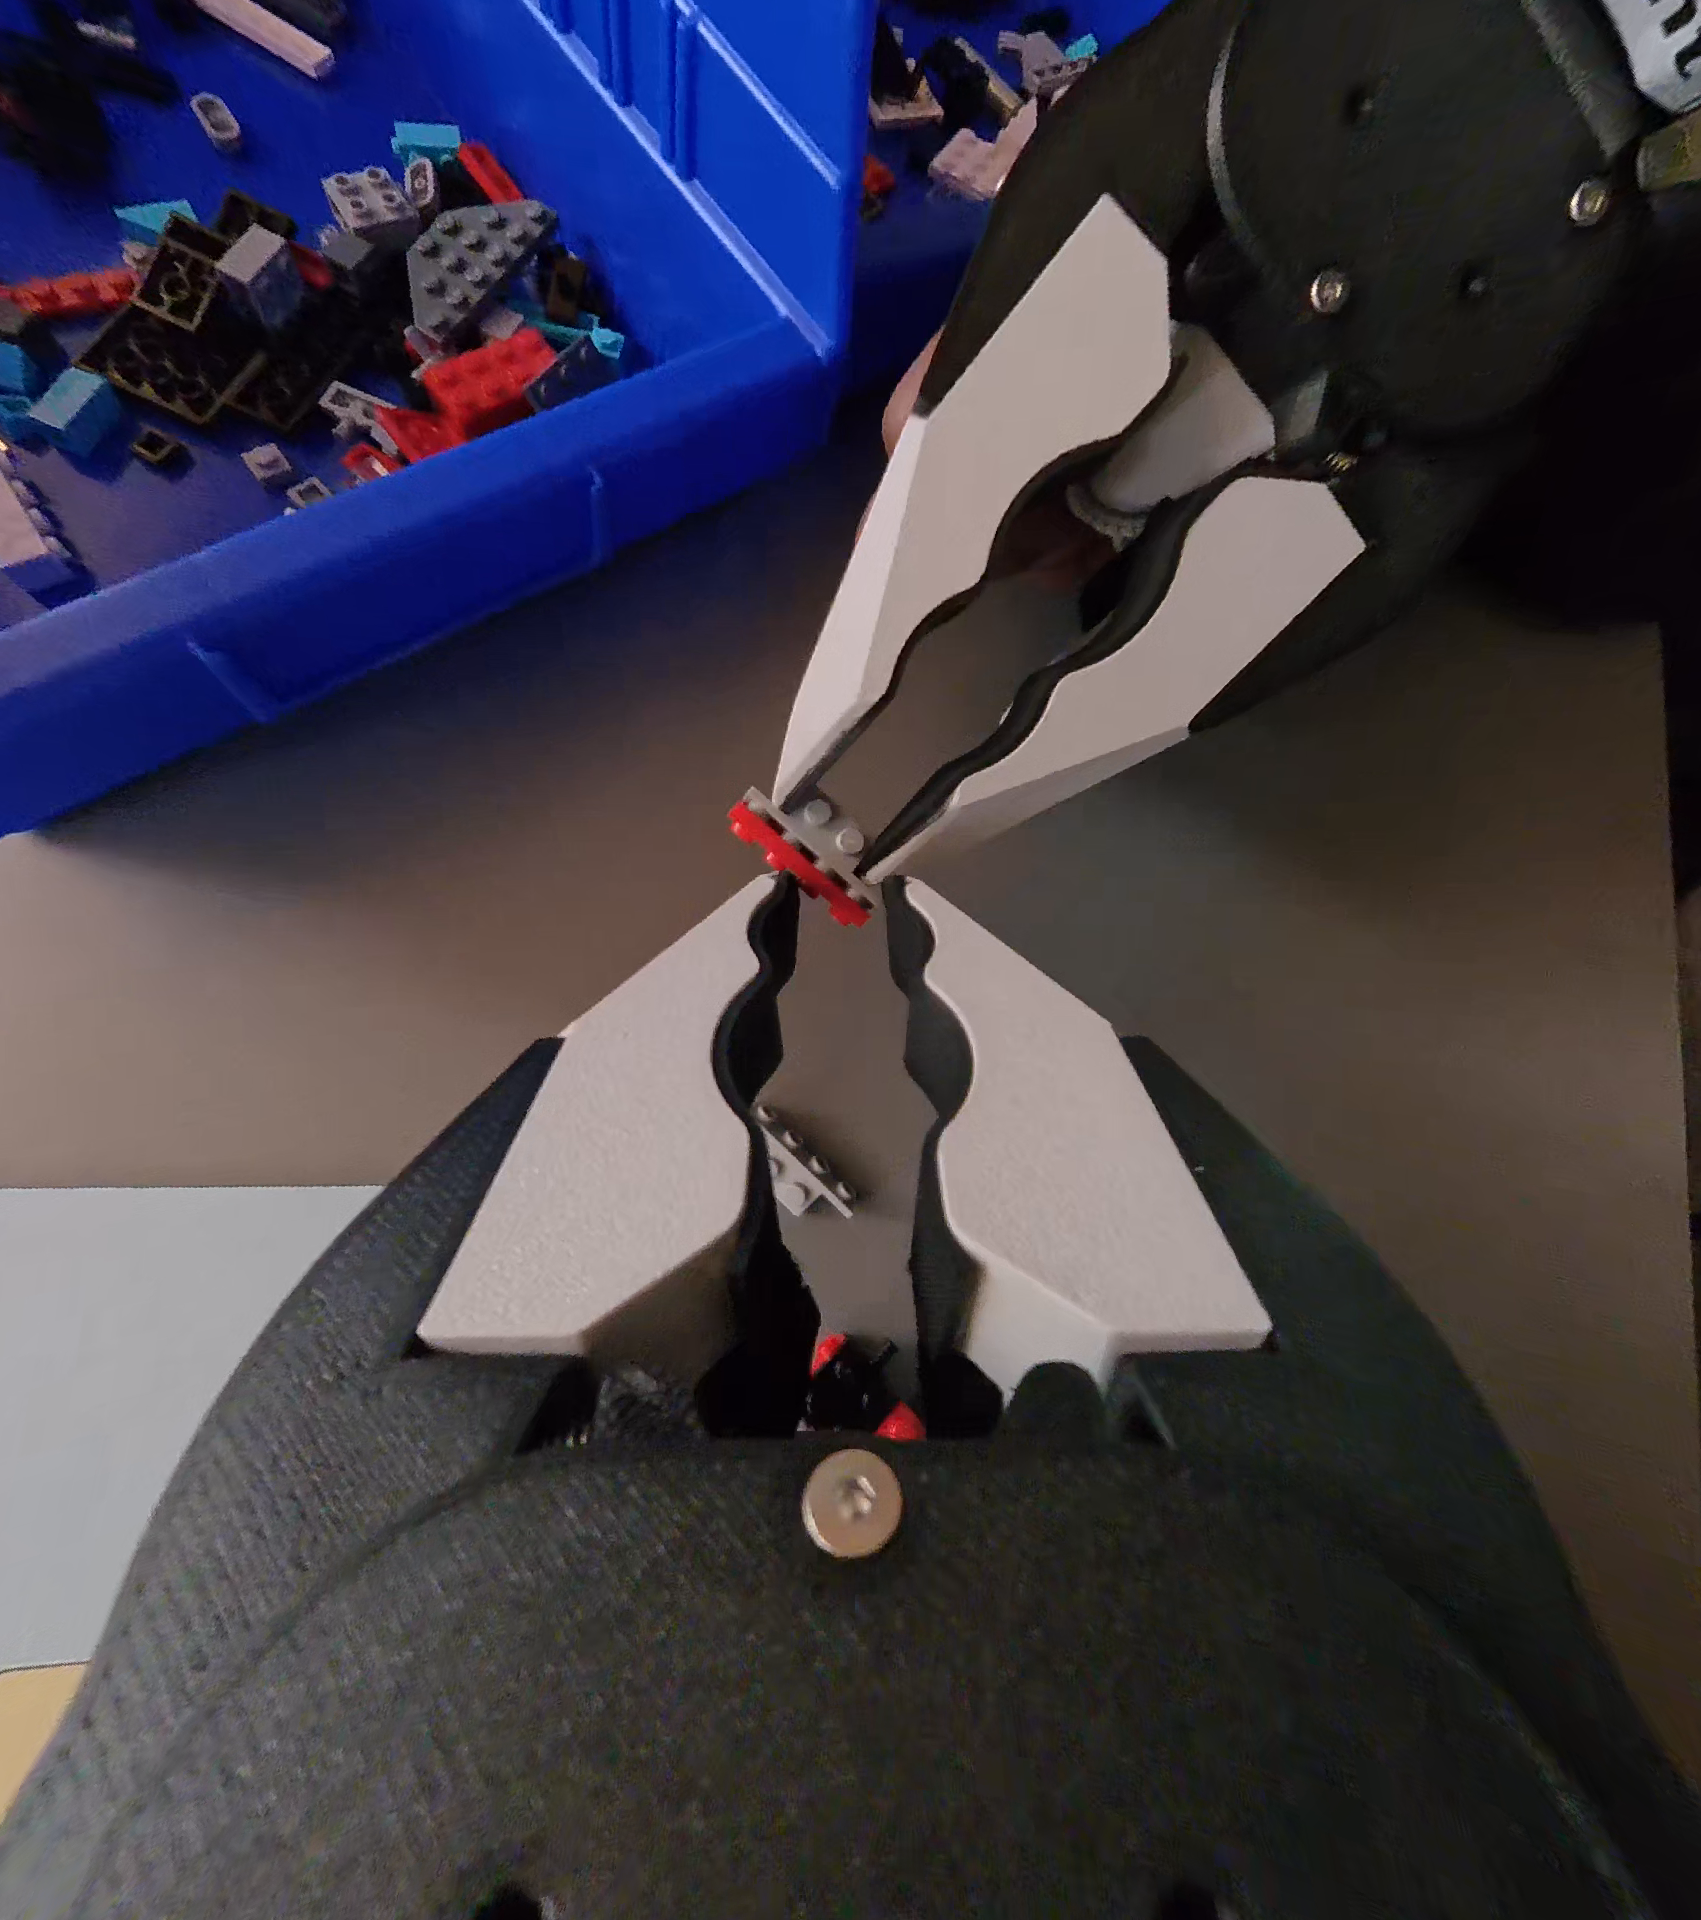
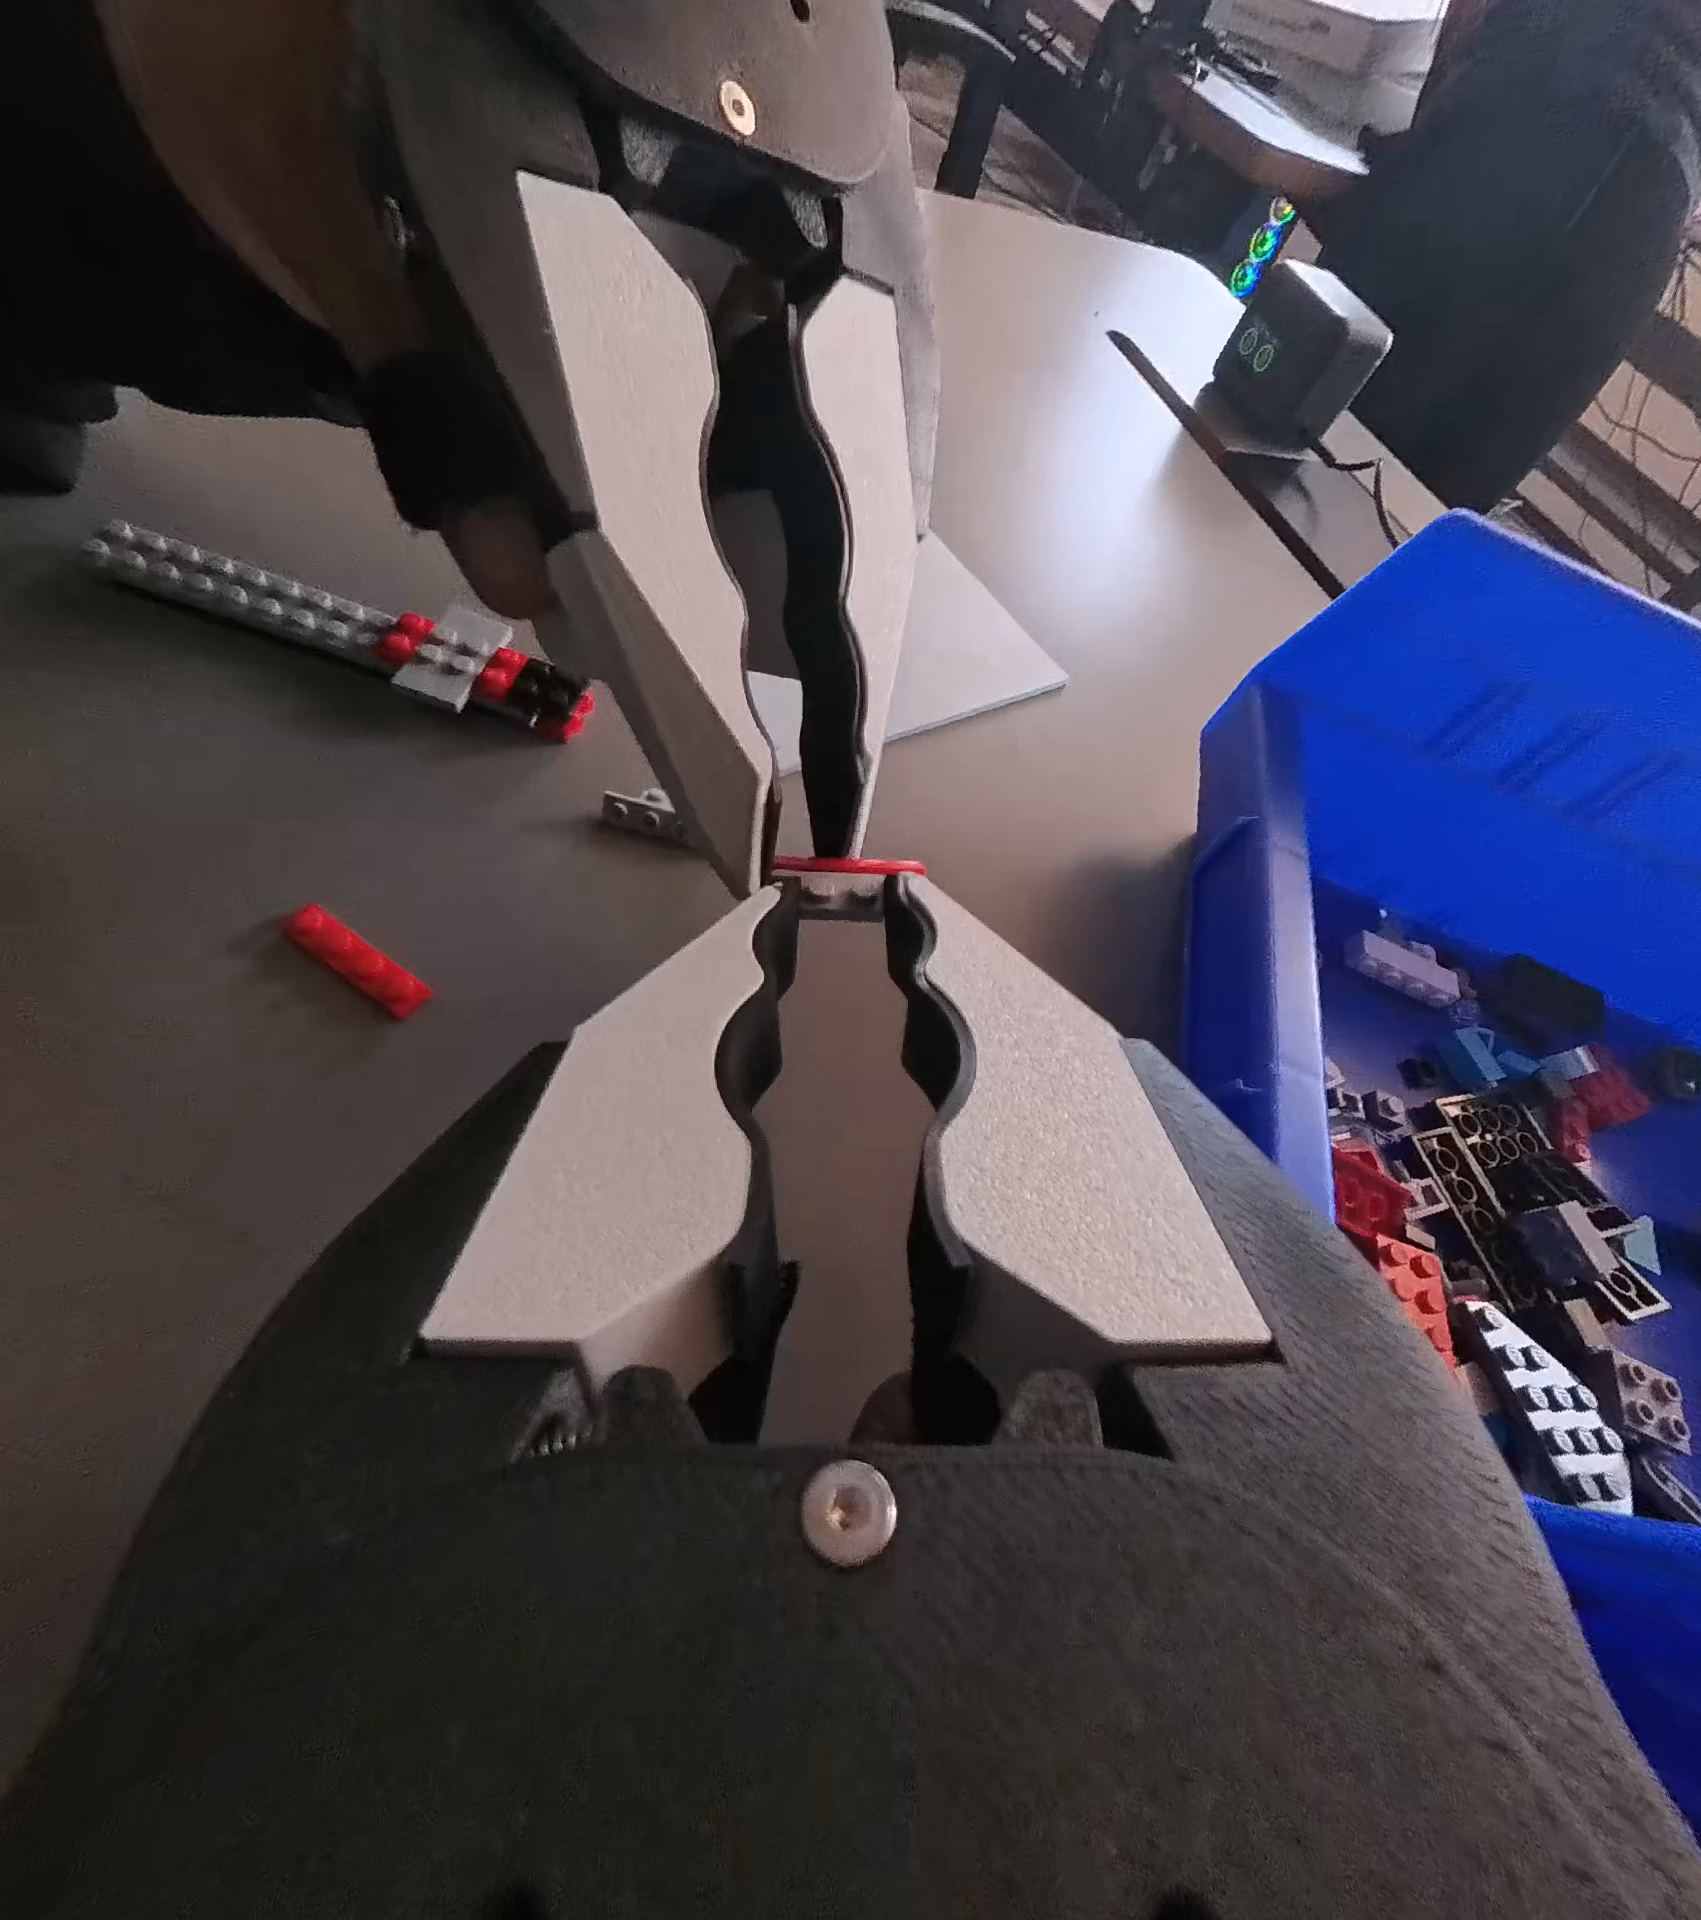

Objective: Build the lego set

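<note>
Left wrist cam sits just behind its own fingers (image 1: 1064, 1143), angled steeply down at the grey table (image 1: 326, 935) — blue bin (image 1: 472, 582) up-left, other gripper entering from upper right. Right wrist cam rides lower and flatter, looking across the table (image 2: 150, 1091) into the room, bin (image 2: 1261, 883) at right. Both are close-up and share the fingertip meeting point, bin and tabletop.

Black letters on white label (image 1: 1677, 52) (atop far hand-held gripper); cut off, unreadable.
</note>
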### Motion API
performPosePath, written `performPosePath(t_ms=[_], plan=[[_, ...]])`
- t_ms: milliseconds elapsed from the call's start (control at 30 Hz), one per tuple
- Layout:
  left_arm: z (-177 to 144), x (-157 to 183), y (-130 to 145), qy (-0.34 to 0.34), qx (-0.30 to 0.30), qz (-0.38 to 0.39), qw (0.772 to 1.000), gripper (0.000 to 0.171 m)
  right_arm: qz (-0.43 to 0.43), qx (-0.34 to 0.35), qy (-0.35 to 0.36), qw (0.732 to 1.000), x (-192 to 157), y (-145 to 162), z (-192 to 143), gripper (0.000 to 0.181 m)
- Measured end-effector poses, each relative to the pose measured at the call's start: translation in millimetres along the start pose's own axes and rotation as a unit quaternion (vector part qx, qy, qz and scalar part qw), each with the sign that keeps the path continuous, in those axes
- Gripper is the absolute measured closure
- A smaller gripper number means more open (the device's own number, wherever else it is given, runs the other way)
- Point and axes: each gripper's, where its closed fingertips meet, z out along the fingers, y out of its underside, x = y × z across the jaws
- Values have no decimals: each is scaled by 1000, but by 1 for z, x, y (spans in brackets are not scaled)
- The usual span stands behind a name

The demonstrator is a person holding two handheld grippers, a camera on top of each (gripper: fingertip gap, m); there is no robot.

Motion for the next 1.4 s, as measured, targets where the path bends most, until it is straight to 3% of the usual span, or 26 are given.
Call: performPosePath(t_ms=[467,867,1200,1400], plan=[[-11,-3,-17,-13,52,29,998,158,-4,50,36,998,11,-16,-7,162],[-7,-3,-15,-45,29,50,997,159,-4,42,36,998,10,-12,-6,162],[-7,-3,-14,-33,34,47,998,159,0,40,33,999,10,-11,-6,162],[-18,-2,-26,26,94,-16,995,157,11,76,44,996,16,-24,-12,162]])
